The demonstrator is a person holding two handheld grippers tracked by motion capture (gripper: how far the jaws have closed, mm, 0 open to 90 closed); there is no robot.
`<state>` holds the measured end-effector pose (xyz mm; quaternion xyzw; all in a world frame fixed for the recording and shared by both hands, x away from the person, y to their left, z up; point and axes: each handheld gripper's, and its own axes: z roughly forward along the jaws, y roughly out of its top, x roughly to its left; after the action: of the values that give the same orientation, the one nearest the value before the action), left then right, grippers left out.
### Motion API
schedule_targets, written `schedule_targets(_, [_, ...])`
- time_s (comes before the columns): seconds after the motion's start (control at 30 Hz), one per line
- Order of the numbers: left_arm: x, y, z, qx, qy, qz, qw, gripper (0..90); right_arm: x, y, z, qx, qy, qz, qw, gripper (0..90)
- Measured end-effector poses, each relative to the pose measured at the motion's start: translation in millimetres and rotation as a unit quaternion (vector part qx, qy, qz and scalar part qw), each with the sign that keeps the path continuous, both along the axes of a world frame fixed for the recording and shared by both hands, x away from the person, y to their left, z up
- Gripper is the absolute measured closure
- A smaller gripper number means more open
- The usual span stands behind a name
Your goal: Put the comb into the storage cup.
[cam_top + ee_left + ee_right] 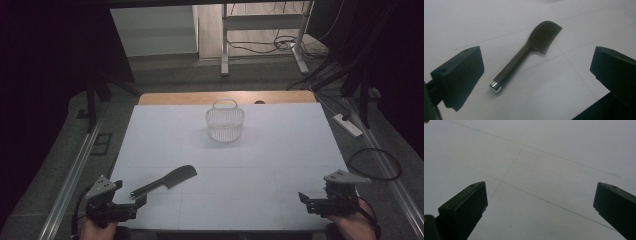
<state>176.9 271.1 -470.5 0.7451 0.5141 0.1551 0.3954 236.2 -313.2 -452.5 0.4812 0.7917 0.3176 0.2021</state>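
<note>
Both claws, left [131, 201] and right [304, 199], rest released and empty at the desk's [280, 150] near edge, the comb [524, 56] lies untouched just ahead of the left one, the basket [225, 122] stands empty far off, so seemingly nothing is begun.

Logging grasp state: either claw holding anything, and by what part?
Nothing held. Left claw open just short of the comb; right claw open over bare table.
</note>
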Motion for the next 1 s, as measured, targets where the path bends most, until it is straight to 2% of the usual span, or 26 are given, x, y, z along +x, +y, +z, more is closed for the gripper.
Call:
schedule_targets(0.03, [0.0,0.1,-0.1,0.0,0.001,-0.001,1.0,0.0,1.1,-2.5,0.1,0.012,0.004,-0.008,0.9999,0.0])
schedule_targets(0.1, [0.1,1.0,-0.1,-0.004,0.001,-0.001,1.0,0.0,1.5,-4.1,0.2,0.02,0.006,-0.009,0.9997,0.0])
schedule_targets(0.13, [0.5,1.3,-0.3,-0.006,0.002,-0.002,1.0,0.0,1.6,-6.8,0.5,0.034,0.006,-0.011,0.9993,0.0])
schedule_targets(0.23, [1.6,1.8,-0.6,-0.009,0.007,-0.006,0.9999,0.1,1.3,-7.9,0.8,0.042,0.006,-0.01,0.9991,0.0])
schedule_targets(1.0, [7.1,2.6,-1.4,-0.014,0.029,-0.013,0.9994,0.0,2.1,-4.1,-0.3,0.029,0.013,0.014,0.9994,0.0])
